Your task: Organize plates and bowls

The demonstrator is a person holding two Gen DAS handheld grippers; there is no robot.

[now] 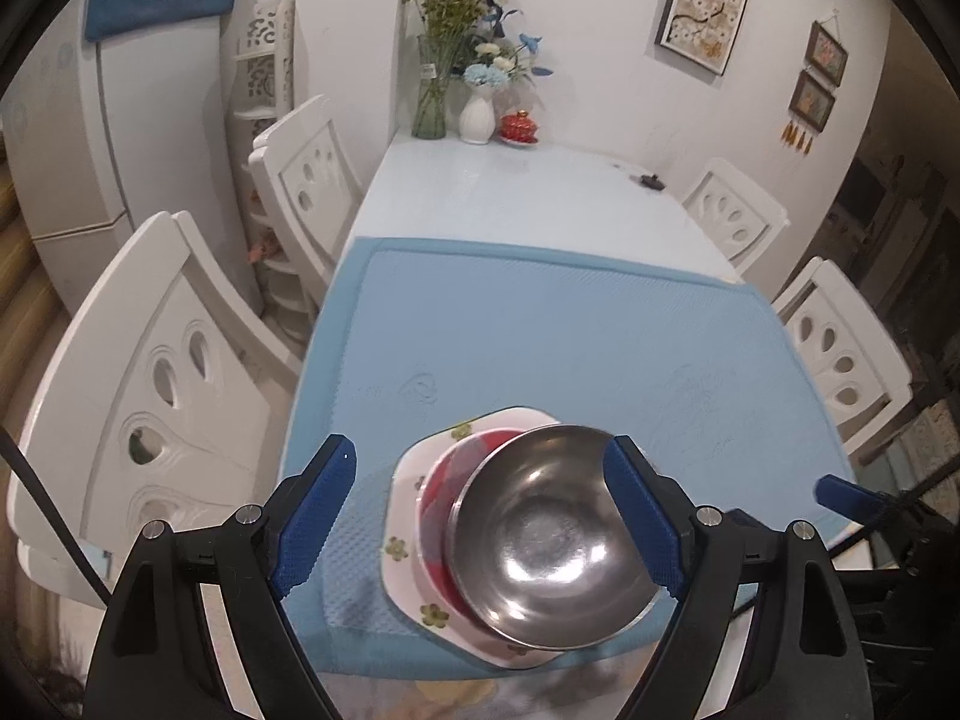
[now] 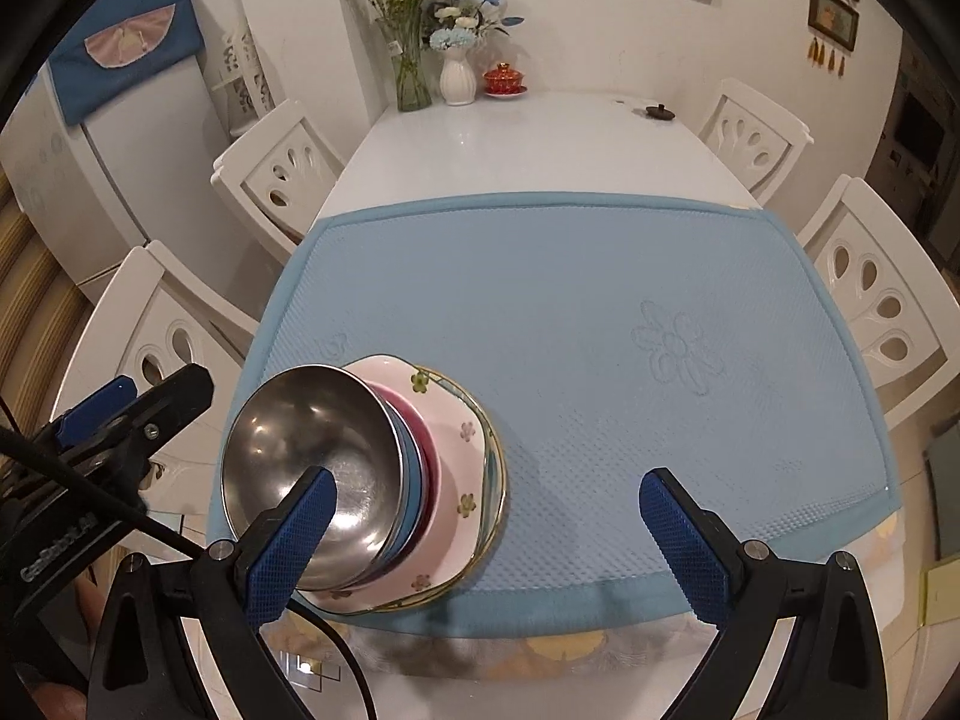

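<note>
The dishes sit nested in one stack on the blue mat at the near edge of the tabletop: a steel bowl on top, a red bowl under it, then a flowered plate. Stacking smaller into larger keeps the pile stable and compact, which by my reading is what the task wants, so it looks close to done.

The left gripper has its jaws open and gripping nothing; the stack lies between them, the steel bowl's rim close against the right-hand pad, though I cannot tell whether it touches. The right gripper is also wide open and empty, with bare mat between its jaws and the stack off to their left, partly behind the left pad.

The right wrist view shows the stack side-on, revealing a blue bowl between steel and red and a gold-rimmed plate at the bottom, both hidden in the left wrist view. The left view looks straight into the steel bowl, which is empty.
</note>
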